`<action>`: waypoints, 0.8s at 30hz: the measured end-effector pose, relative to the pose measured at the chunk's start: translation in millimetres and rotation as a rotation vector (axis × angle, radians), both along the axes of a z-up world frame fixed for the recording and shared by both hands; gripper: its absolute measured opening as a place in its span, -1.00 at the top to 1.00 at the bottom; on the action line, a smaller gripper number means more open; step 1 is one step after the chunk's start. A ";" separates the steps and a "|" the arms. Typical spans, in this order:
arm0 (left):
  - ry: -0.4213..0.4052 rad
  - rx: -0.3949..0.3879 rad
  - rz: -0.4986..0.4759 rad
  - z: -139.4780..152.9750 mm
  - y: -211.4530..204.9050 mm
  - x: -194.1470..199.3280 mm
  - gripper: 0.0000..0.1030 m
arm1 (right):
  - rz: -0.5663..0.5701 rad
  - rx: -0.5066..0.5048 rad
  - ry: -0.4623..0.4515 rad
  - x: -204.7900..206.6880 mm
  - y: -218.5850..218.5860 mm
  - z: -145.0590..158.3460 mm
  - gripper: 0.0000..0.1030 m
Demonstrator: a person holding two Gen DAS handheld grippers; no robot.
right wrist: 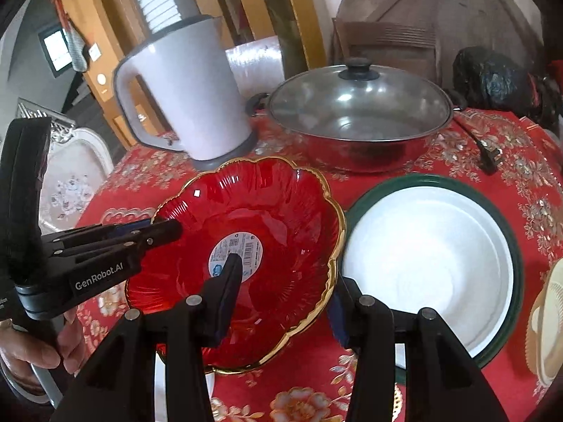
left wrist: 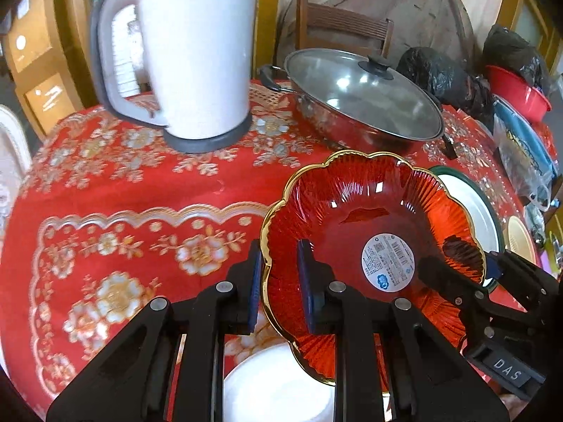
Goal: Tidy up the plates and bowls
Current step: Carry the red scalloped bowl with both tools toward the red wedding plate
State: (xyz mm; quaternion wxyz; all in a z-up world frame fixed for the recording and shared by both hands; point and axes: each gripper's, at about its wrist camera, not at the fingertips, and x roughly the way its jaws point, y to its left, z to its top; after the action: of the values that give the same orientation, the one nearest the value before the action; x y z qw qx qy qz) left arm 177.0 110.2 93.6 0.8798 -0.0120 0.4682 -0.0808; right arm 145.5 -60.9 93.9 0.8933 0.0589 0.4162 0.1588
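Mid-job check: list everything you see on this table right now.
Red bowl: one, red glass, gold rim, table centre.
Plate: one, white, green rim, right of red bowl.
White bowl: one, beneath red bowl.
Kettle: one, white, back left.
Lidded pan: one, steel, back centre.
Bags: two, black, back right.
Basin: one, red, far right.
Tablecloth: one, red floral, covering table.
Left gripper: one, black, fingers clamped on red bowl's left rim.
Right gripper: one, black, fingers straddling red bowl's right rim.
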 end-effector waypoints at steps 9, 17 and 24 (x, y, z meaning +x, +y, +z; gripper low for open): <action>-0.035 0.010 0.085 17.8 22.4 -53.8 0.64 | 0.076 0.022 -0.027 -31.4 18.5 13.1 0.10; -0.048 0.036 0.165 26.2 41.1 -109.4 0.64 | 0.145 0.026 -0.038 -65.3 35.5 17.4 0.10; -0.029 0.031 0.229 28.4 61.4 -154.4 0.64 | 0.214 0.024 -0.041 -95.6 56.0 19.1 0.10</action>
State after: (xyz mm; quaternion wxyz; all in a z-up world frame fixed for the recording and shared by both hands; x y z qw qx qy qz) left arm 22.6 171.6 122.0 0.8900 -0.0505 0.4524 0.0276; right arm 49.9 -4.9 113.0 0.8789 0.0217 0.3997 0.2594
